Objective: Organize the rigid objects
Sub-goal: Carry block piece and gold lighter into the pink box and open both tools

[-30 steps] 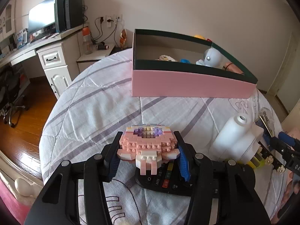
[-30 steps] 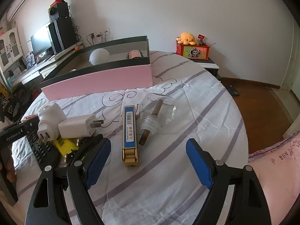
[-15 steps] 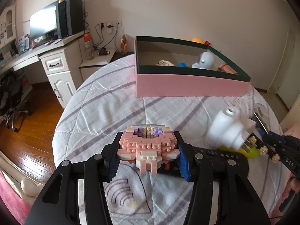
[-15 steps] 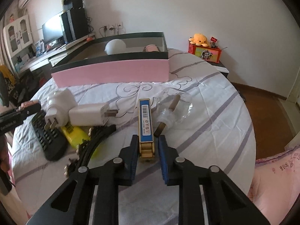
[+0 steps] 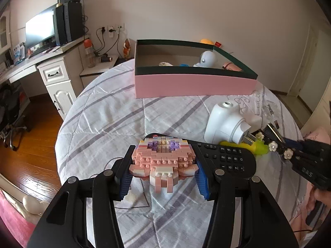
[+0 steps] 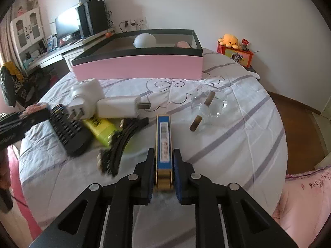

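My left gripper is shut on a pink brick-built toy and holds it above the bed, over a black remote. My right gripper is shut on a blue and gold bar-shaped box and holds it over the bedspread. The pink storage box with a dark rim stands at the far side; it also shows in the right wrist view. A white toy and small items lie inside it.
On the bedspread lie a white plug adapter, a white charger, a yellow-green tube, a black hair band, the remote and a clear glass stopper. A desk with monitor stands left.
My right gripper closed on the blue and gold box and lifted it. My left gripper rose and pulled back with the brick toy still in it.
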The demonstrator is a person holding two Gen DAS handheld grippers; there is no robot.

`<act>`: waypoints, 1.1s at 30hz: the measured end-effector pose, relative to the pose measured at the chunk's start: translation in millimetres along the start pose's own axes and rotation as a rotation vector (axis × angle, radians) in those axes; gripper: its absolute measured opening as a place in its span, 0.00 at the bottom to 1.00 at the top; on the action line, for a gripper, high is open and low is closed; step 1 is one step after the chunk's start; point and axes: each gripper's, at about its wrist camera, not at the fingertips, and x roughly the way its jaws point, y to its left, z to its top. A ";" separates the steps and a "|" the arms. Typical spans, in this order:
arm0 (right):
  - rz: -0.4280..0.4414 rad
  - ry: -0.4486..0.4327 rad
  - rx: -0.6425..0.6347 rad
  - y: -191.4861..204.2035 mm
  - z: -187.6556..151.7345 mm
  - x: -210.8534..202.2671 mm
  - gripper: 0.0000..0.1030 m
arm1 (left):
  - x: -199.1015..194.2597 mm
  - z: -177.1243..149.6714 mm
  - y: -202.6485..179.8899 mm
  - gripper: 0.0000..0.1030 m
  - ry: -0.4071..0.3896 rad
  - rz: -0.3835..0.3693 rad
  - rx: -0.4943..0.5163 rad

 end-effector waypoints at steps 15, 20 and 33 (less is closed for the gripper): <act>0.014 -0.102 -0.033 2.2 22.4 -35.3 0.15 | -28.0 22.1 -13.6 0.51 -0.085 -0.007 0.039; 0.055 -0.153 -0.082 15.0 42.2 -51.4 0.15 | -44.0 40.7 -20.1 0.51 -0.141 -0.004 0.070; 0.098 -0.199 -0.193 37.1 113.7 -47.8 0.15 | -63.6 108.0 -34.8 0.51 -0.250 0.020 0.139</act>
